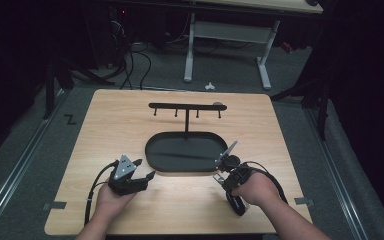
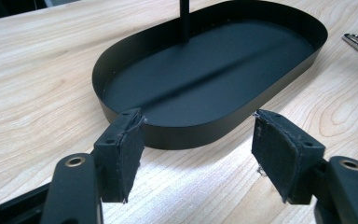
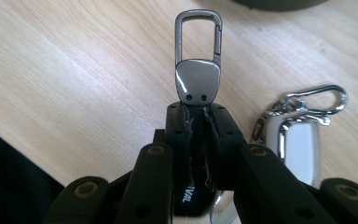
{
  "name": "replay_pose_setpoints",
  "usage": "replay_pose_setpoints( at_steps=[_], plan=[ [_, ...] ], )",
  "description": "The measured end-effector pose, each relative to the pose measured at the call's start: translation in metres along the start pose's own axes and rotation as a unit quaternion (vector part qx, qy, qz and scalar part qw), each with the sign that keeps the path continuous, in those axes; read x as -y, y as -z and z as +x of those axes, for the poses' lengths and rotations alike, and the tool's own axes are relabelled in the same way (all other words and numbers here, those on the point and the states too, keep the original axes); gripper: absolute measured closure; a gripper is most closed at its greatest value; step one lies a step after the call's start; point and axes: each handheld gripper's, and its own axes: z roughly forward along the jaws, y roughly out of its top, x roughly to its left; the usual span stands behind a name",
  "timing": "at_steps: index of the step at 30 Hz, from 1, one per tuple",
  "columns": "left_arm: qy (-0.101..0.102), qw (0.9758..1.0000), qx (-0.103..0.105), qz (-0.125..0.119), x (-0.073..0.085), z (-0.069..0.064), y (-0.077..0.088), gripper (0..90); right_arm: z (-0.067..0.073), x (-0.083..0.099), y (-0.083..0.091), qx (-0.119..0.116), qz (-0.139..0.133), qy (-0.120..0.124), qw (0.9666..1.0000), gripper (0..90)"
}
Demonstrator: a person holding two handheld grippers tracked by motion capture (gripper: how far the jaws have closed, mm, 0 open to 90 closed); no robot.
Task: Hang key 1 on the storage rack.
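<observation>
- Two keychains are in play: the right gripper has its jaws shut on the dark one, while a shiny one lies on the table just to the right of those jaws.
- Held keychain: the pads pinch it low down, below the rounded metal plate, so the plate and its carabiner loop stick out past the jaw tips, pointing toward the tray.
- From above, the right gripper sits near the tray's right near rim, and the stand's hook bar rises farther back.
- Handling, as a judgement: the piece looks small, light and stiff, all metal at the exposed end; its smooth finish is likely slippery, so a grip on the softer lower part seems safer than on the plate.
- Best hold for hanging would keep the carabiner loop free, as it is now.
- Slight risk: the piece could pivot between the pads if bumped against a hook.
- Left gripper: jaws wide apart, nothing between them, resting low at the tray's near left rim.
</observation>
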Motion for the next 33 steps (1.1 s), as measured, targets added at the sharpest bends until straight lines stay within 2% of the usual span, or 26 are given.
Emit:
replay_pose_setpoints(
  at_steps=[1,2,3,4,8,16,21,33],
  plan=[
    [0.001,1.0000,0.000,0.000,0.000,0.000,0.000,34.3,0.000,0.000,0.004,-0.001,-0.004,-0.007,1.0000,80.4],
    [0.001,1.0000,0.000,-0.002,0.000,0.001,0.000,34.3,-0.002,0.000,0.007,0.001,-0.013,0.010,0.9999,80.4],
    [0.001,1.0000,0.000,-0.002,0.000,0.001,0.000,34.3,-0.002,0.000,0.007,0.001,-0.013,0.010,0.9999,80.4],
    [-0.001,1.0000,-0.002,0.000,0.000,0.001,0.000,34.3,0.001,0.000,0.015,0.001,-0.013,-0.013,0.9998,80.4],
    [0.000,1.0000,-0.003,-0.001,0.000,0.002,0.000,34.3,0.000,-0.004,0.023,0.002,-0.029,-0.005,0.9996,80.5],
    [-0.003,1.0000,-0.007,-0.003,0.000,0.003,0.001,34.4,0.002,-0.013,0.028,-0.001,-0.040,-0.008,0.9992,80.5],
    [-0.005,1.0000,-0.008,-0.002,0.000,0.003,0.002,34.3,0.001,-0.020,0.035,0.004,-0.051,-0.001,0.9987,80.5],
    [-0.003,1.0000,-0.008,-0.005,-0.001,0.004,0.002,34.5,-0.002,-0.032,0.050,0.007,-0.065,-0.011,0.9978,80.5]
  ],
)
